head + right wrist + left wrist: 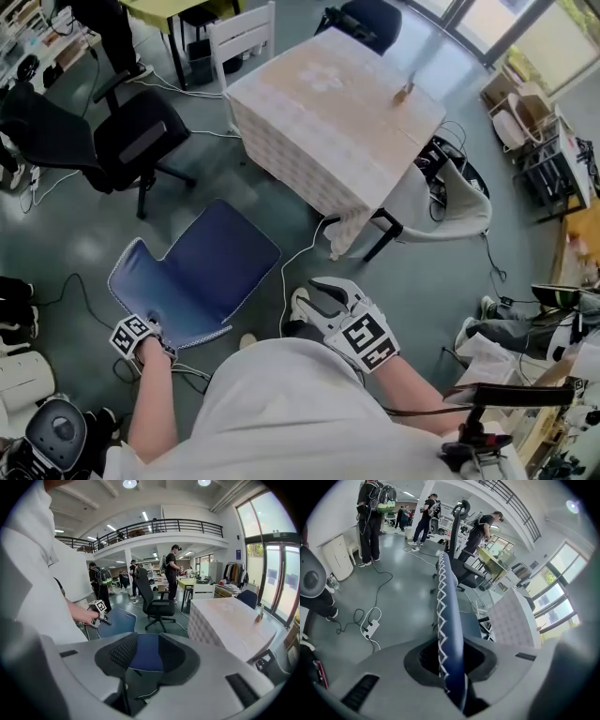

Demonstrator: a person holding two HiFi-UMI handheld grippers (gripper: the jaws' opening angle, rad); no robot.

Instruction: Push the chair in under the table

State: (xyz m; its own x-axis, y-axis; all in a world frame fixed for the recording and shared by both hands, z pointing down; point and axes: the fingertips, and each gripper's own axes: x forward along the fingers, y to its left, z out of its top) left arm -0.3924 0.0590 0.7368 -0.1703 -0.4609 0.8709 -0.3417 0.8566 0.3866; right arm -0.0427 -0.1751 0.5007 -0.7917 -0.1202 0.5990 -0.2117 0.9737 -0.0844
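The blue chair (202, 272) stands on the floor near the table (328, 103) but apart from it, its seat facing the table's near corner. The left gripper (148, 336) has its jaws narrowed on the top edge of the backrest, apparently pinching it. The right gripper (323, 302) hovers beside the seat's near corner, jaws apart and empty.

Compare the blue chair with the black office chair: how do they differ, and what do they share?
The blue chair is a thin blue shell with white stitching; the black office chair is padded and black. The left gripper clamps the blue chair's backrest; the black office chair stands untouched. Both stand clear of the table, neither pushed under it.
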